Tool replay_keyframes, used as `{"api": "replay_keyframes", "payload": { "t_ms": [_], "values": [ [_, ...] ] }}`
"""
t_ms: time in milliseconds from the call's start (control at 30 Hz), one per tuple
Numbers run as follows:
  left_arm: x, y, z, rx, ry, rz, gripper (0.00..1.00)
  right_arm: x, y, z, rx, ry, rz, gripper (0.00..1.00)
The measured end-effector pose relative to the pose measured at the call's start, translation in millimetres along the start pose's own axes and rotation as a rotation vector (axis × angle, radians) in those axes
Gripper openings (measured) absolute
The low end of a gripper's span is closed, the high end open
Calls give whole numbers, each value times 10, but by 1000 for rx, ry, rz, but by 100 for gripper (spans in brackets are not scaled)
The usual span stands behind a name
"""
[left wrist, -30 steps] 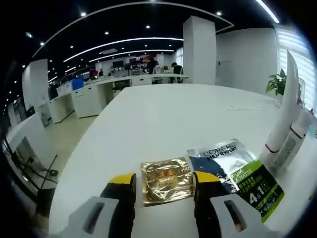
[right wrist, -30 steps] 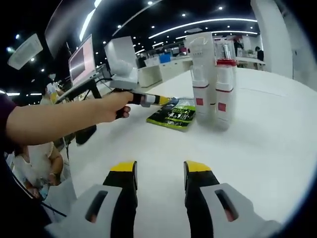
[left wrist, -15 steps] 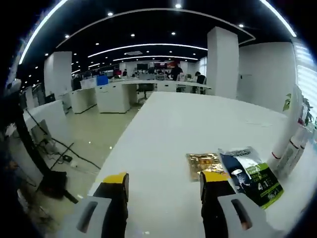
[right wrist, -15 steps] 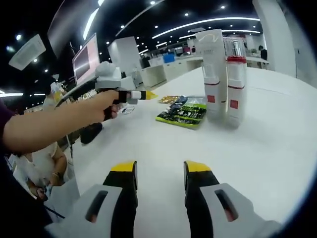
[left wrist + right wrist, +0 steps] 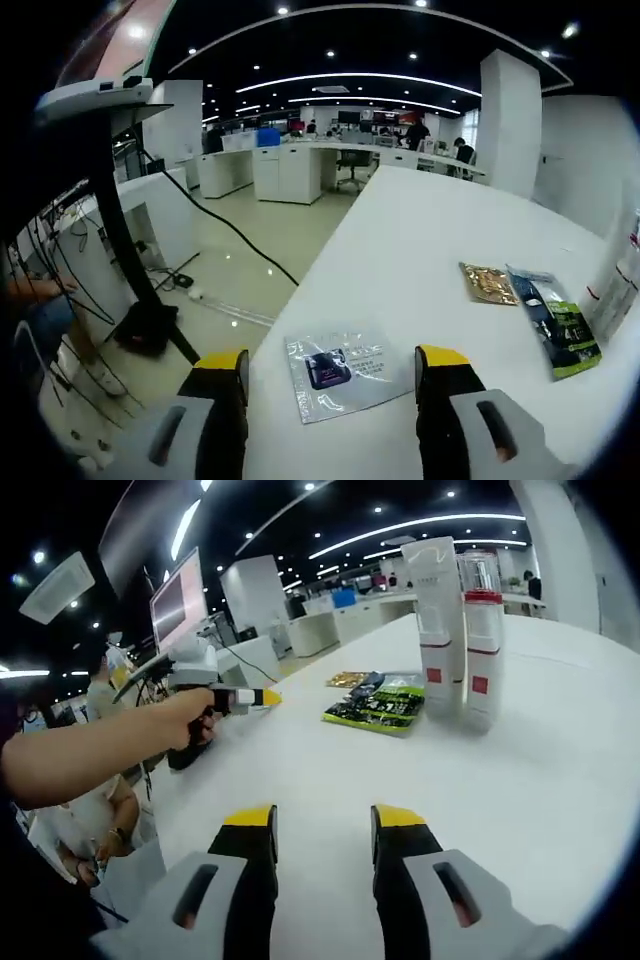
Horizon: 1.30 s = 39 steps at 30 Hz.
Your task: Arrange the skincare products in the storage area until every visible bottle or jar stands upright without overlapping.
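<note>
In the left gripper view, the left gripper (image 5: pixel 335 362) is hovering with its yellow-tipped jaws standing apart and holding nothing. Between them a clear flat sachet (image 5: pixel 342 371) with a dark printed patch is lying near the left edge of the white bench (image 5: pixel 430 240), close to the corner nearest the camera. Farther along the bench, toward its right side, a gold foil sachet (image 5: pixel 488 283) is lying flat, and just beside it a dark blue and green sachet (image 5: pixel 556 320) is lying flat too; the two are touching or nearly so, and I cannot tell which. At the far right a white container with a red band (image 5: pixel 612 295) is standing upright, partly cut off by the view.

In the right gripper view, the right gripper (image 5: pixel 322 820) is also holding its jaws apart, empty, above bare bench surface (image 5: pixel 540 770). Beyond, a person's hand (image 5: pixel 188 718) is gripping the left gripper (image 5: pixel 258 696), whose yellow tips are pointing over the bench edge. Farther in, the green and dark sachet (image 5: pixel 378 707) is lying flat, with the gold sachet (image 5: pixel 347 679) behind it. Just beside them a tall white tube (image 5: pixel 434 620) and a white bottle with a red collar and clear cap (image 5: pixel 482 640) are standing upright side by side, close together.
</note>
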<state>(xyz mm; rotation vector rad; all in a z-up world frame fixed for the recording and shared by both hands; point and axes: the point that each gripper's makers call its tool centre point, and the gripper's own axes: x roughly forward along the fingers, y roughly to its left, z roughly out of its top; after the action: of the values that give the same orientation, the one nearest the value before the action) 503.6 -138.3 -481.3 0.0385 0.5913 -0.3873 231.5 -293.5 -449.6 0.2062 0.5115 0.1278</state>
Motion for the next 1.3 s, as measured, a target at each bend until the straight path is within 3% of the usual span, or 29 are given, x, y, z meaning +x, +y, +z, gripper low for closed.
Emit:
{"api": "replay_keyframes", "payload": {
  "t_ms": [100, 133, 233, 367, 467, 600, 767, 900, 1033, 1100, 1300],
  "values": [
    [23, -40, 23, 30, 5, -21, 70, -17, -22, -29, 7, 3, -5, 36],
    [48, -105, 53, 56, -3, -69, 67, -24, -24, -38, 7, 5, -6, 36],
    [62, -113, 51, 66, 9, -74, 56, -27, -53, -62, 13, 7, -12, 36],
    [73, -160, 58, 79, 7, -97, 52, -27, -72, -72, 22, 6, -17, 36],
    [73, -241, 46, 107, 6, -146, 44, -24, -80, -80, 23, 6, -17, 35],
    [78, -337, 31, 112, 11, -206, 46, -22, -91, -89, 26, 7, -16, 35],
    [-5, -246, -2, 68, 39, -172, 58, -20, -108, -97, 30, 7, -16, 35],
    [-36, -208, -66, 135, 55, -159, 55, -15, -103, -101, 33, 7, -12, 35],
    [-24, -244, -78, 131, 33, -159, 48, -23, -88, -122, 31, 11, -11, 34],
    [-7, -286, -30, 153, -6, -173, 42, -32, -87, -138, 30, 14, -12, 34],
    [-21, -302, -44, 143, 15, -173, 41, -63, -127, -210, 37, 19, -20, 34]
  ]
}}
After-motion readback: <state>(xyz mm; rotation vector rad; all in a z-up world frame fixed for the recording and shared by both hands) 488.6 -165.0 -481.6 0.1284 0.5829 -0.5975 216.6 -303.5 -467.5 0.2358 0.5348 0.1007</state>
